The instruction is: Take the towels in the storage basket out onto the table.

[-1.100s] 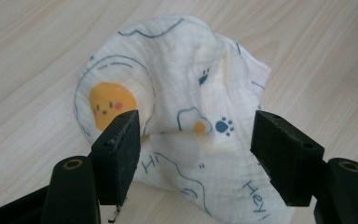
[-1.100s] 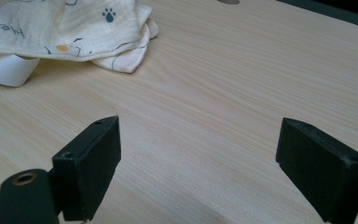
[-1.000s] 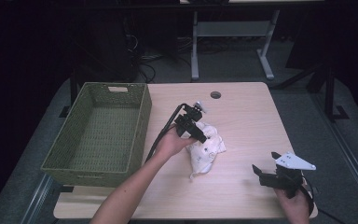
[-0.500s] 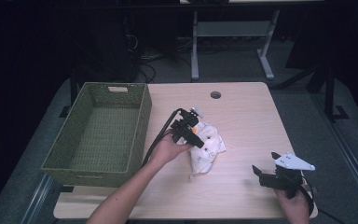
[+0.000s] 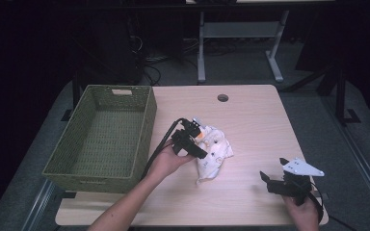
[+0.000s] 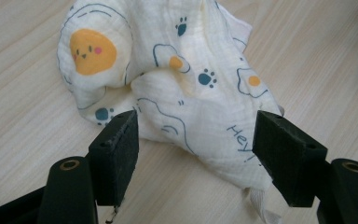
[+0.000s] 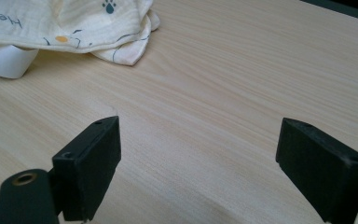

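Note:
A crumpled cream cloth [image 5: 215, 148] printed with fried eggs, paw prints and "Hey" lies in the middle of the wooden table [image 5: 250, 115]. My left gripper [image 5: 198, 145] hovers low at the cloth's left edge, jaws open. In the left gripper view the cloth [image 6: 186, 79] bulges between and ahead of the left gripper [image 6: 196, 135], and neither pad presses on it. My right gripper [image 5: 273, 171] rests near the front right corner, open and apart from the cloth. In the right gripper view bare wood lies between the right gripper [image 7: 198, 144] jaws, and the cloth [image 7: 74, 23] sits far off.
A green woven basket [image 5: 147, 120] stands along the table's left side, with nothing inside that I can see. A small round hole [image 5: 222, 97] marks the far middle of the tabletop. Dark floor, cables and a metal frame lie beyond the far edge.
My left gripper has slid toward the near edge and slightly left, sinking lower over the cloth's left part. The right gripper has stayed put.

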`<state>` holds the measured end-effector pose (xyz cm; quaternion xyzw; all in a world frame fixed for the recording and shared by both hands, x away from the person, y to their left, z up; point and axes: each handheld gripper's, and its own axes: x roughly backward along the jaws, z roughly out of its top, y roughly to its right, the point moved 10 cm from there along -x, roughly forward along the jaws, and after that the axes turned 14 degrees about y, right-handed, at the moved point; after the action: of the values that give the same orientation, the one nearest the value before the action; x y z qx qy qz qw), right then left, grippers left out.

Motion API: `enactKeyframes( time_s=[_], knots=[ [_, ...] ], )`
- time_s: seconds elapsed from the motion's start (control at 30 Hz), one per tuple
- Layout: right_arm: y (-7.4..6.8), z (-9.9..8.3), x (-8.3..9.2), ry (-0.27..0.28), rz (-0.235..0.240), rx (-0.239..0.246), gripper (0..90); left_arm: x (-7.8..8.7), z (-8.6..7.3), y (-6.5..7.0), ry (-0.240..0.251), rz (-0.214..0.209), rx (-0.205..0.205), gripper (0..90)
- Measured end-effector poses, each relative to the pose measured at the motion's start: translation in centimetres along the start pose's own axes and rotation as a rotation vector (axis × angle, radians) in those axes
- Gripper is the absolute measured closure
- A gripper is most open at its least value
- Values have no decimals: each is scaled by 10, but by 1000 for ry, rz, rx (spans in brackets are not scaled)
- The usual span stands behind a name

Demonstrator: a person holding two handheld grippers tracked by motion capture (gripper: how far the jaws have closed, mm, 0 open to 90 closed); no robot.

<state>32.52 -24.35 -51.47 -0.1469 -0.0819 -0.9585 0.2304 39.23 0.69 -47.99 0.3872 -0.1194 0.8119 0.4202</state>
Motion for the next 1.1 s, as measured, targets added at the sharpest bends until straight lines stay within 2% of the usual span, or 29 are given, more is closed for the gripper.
enactKeyframes(
  time_s=[0.1, 0.27, 0.4, 0.5, 0.7, 0.8, 1.0, 1.03, 1.1],
  knots=[
    [0, 0, 0, 0, -1, 0, 135, 2, -6, 1, -5, -9, -3, 306],
    [-1, 0, 0, 0, 1, -2, 135, 6, -13, 3, 15, -16, 4, 305],
    [-1, 0, 0, -2, 2, -1, 135, 8, -19, 8, 17, -44, 9, 291],
    [-1, 0, 1, -4, 2, -2, 135, 9, -25, 9, 14, -36, -9, 289],
    [-2, 0, 1, -2, 3, 2, 136, 12, -37, 12, 34, -43, 11, 288],
    [-2, 0, 1, -2, 3, 2, 136, 15, -42, 12, 38, -43, -5, 287],
    [-3, 0, 1, 0, 3, 5, 136, 20, -53, 16, 49, -46, -1, 287],
    [-3, 0, 1, 0, 0, -1, 136, 20, -56, 16, 39, -47, -9, 284],
    [-4, 0, 2, -1, 1, -2, 136, 21, -61, 17, 47, -48, 5, 284]
  ],
)
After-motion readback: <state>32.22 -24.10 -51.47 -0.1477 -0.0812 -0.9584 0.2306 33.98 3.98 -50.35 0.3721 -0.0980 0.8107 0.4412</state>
